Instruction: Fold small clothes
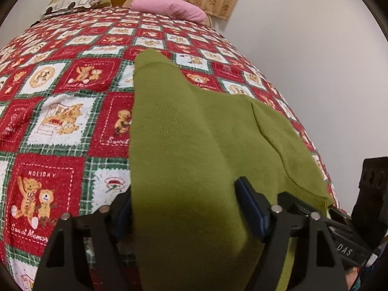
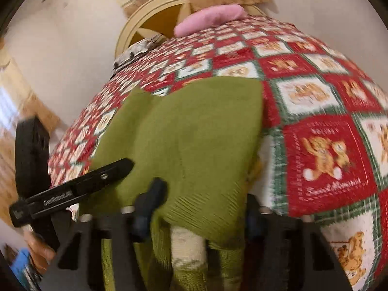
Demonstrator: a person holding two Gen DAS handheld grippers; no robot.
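A small olive-green knit sweater (image 1: pixel 184 131) lies on the bed, one sleeve stretched toward the far end; it also shows in the right wrist view (image 2: pixel 189 131). My left gripper (image 1: pixel 184 208) stands with its jaws wide apart around the near part of the sweater, the cloth lying loose between them. My right gripper (image 2: pixel 201 208) is also spread wide around the ribbed hem (image 2: pixel 194 208), which is bunched and lifted over the bedspread. The other gripper's body (image 2: pixel 72 189) shows at the left of the right wrist view.
The bed wears a red, white and green teddy-bear quilt (image 1: pixel 58 111). A pink pillow (image 1: pixel 169 7) and a patterned cushion (image 1: pixel 72 2) lie at the headboard. A white wall (image 1: pixel 303 48) runs along the right side of the bed.
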